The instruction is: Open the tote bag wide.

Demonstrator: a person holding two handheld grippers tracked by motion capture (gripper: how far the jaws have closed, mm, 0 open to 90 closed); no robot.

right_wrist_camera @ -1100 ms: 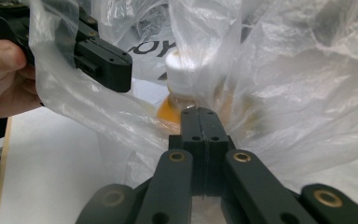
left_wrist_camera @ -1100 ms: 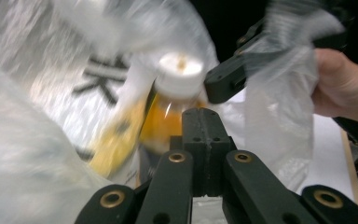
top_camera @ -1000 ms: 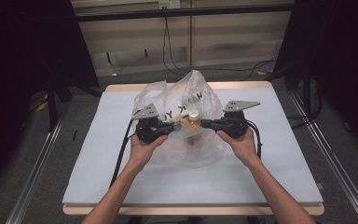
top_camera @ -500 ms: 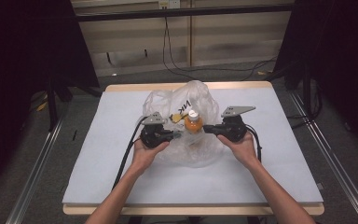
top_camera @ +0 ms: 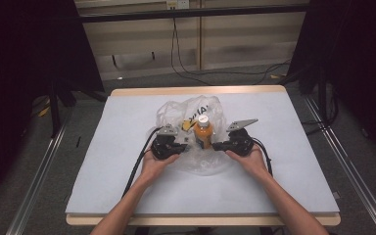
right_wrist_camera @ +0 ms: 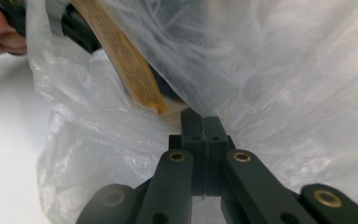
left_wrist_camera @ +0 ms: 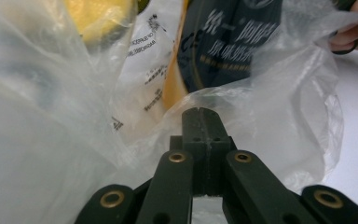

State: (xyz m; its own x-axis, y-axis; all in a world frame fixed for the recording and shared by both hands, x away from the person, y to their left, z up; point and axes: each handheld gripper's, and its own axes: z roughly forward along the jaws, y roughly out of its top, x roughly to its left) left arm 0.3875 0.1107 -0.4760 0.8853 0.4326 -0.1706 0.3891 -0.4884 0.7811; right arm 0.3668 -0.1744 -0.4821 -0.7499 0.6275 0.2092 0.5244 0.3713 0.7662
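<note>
An orange bottle [top_camera: 203, 132] with a white cap is seen standing upright near the middle of the table [top_camera: 103, 186], with a clear plastic bag [top_camera: 176, 111] gathered loosely around its lower part and bunched up behind it. The bag's mouth is spread to either side of the bottle, so that the neck and cap are left bare above the film. The left gripper [top_camera: 182, 147] is closed tight on the bag's edge just left of the bottle, a fold of film being pinched at the tips of its meeting jaws in the left gripper view [left_wrist_camera: 200, 122]. The right gripper [top_camera: 216, 145] is likewise clamped on the film at the bottle's other side, as the right gripper view [right_wrist_camera: 201, 122] shows. A printed packet [left_wrist_camera: 228, 42] is made out through the plastic beside the bottle. The work is judged to be midway: the bag has been opened and drawn low, while the bottle is not yet free of it, and the film remains to be pulled clear or let go.
</note>
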